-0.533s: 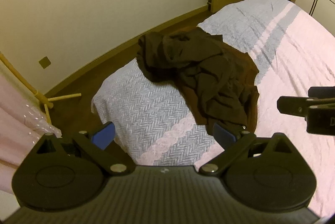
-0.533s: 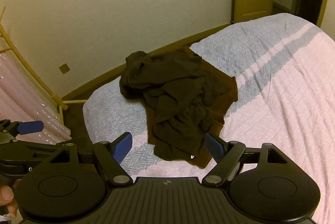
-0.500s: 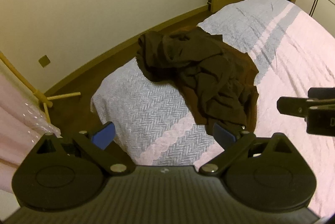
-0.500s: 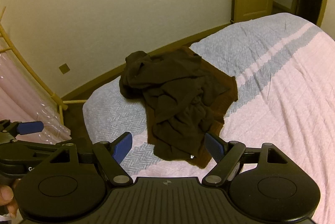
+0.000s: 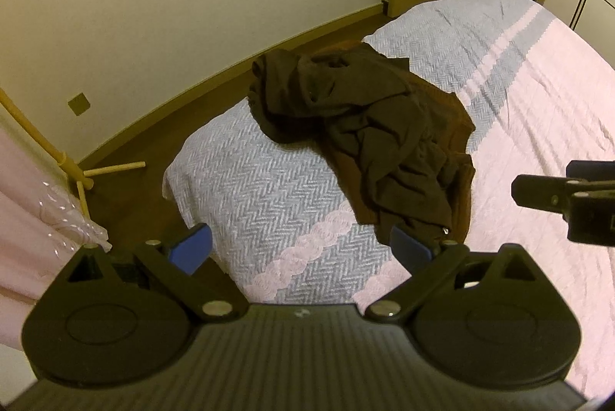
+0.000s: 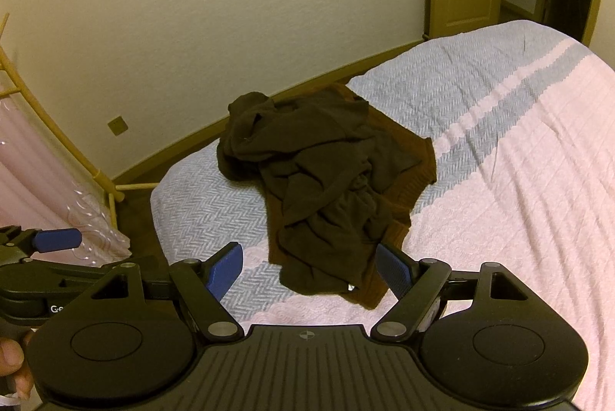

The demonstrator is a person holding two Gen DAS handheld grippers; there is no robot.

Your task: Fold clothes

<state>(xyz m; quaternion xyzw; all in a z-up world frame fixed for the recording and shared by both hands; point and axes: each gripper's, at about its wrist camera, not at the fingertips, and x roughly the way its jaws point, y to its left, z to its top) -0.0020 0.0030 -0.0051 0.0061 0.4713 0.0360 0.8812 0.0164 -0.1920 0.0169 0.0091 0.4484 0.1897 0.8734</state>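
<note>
Where the bed (image 5: 269,188) nears its far-left corner, dark crumpled clothes (image 5: 369,138) lie heaped, a wooden rack (image 5: 57,149) standing left. Left gripper (image 5: 300,249) and right gripper (image 6: 309,269) hover near, jaws apart, touching nothing.

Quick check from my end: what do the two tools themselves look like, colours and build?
Both match: the left tool and right tool have matte black ribbed bodies, two round black hubs, black linkage arms with silver pivot pins, and blue finger pads. The left tool's side bears partly hidden white lettering.
</note>
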